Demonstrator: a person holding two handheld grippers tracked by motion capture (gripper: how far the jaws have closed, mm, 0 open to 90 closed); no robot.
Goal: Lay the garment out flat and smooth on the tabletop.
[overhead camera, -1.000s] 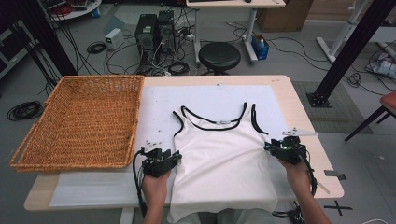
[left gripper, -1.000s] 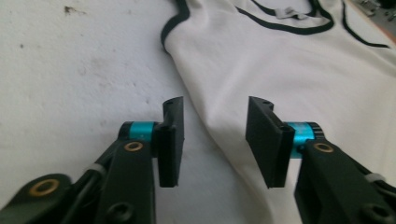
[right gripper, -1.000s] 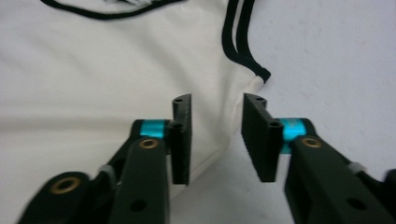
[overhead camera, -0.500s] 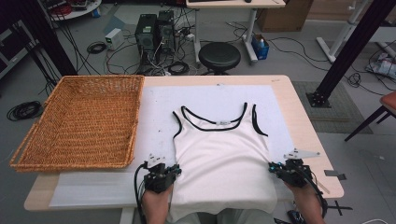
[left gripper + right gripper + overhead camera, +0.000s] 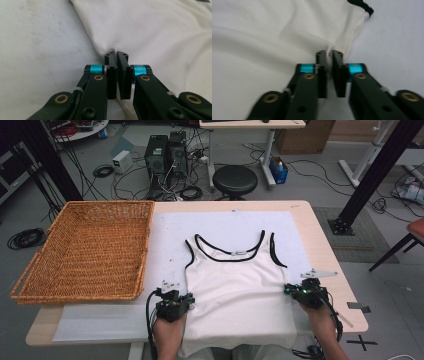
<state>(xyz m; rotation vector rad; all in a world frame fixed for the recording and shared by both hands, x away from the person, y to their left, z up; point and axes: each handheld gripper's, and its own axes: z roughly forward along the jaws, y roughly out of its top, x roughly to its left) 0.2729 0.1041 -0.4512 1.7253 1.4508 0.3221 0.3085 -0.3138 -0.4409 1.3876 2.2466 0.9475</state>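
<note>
A white tank top with black trim lies flat on the white mat, its hem hanging over the table's front edge. My left gripper is at its left side edge. In the left gripper view this gripper is shut, with a fold of the tank top pinched between its tips. My right gripper is at the right side edge. In the right gripper view that gripper is shut on the tank top just below the black-trimmed armhole.
A large wicker basket stands on the left part of the wooden table, beside the mat. Behind the table are a black stool, computer cases and cables on the floor.
Both hands slid toward the table's front edge, then came back up to the shirt's side edges. The tank top has stayed flat in place.
</note>
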